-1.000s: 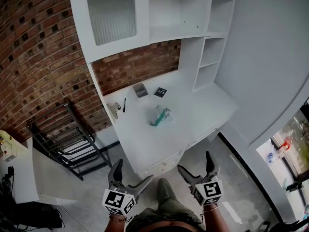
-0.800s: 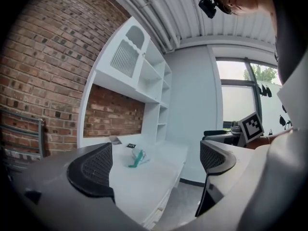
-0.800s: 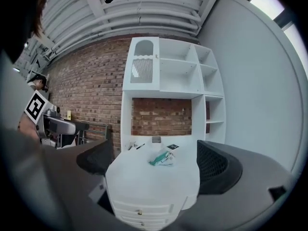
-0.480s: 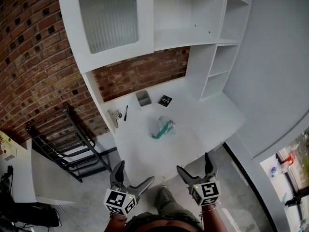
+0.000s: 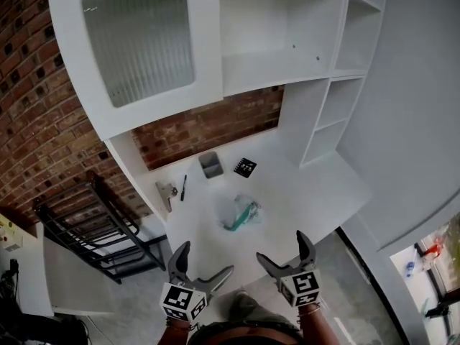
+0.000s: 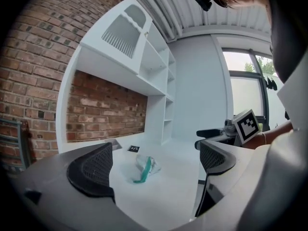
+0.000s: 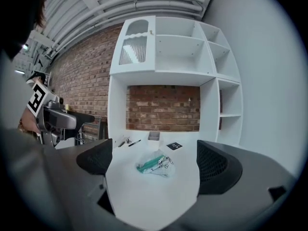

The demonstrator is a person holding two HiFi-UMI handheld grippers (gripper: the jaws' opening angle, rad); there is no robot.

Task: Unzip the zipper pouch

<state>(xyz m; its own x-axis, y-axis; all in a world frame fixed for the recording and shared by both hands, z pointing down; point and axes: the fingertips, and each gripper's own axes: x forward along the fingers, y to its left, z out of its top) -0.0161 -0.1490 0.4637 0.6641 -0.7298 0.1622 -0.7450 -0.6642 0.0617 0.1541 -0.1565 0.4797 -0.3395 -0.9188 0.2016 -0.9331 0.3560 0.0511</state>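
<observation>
Closest to me, the left tool (image 5: 205, 259) and the right tool (image 5: 282, 246) are both wide open with nothing between their jaws. They are held in the air short of the front edge of the tabletop (image 5: 305, 192), not over it.

Past them, about midway between the front and back edges and well apart from either tool, lies the zipper pouch (image 5: 240, 213). It is a crumpled clear bag with a teal zipper (image 7: 149, 165) running along it. What looks like a small metal pull (image 7: 166, 162) sits at the zipper's right end.

I judge the pouch light, limp and likely to skid on the smooth white surface. One tool should pinch the fabric at the zipper's end, and the other should take the pull, which is small and easy to miss.

Toward the back edge are a pen (image 5: 183, 187), a grey tray (image 5: 210, 164) and a black marker card (image 5: 245, 167), with the brick wall (image 5: 208, 126) beyond them.
</observation>
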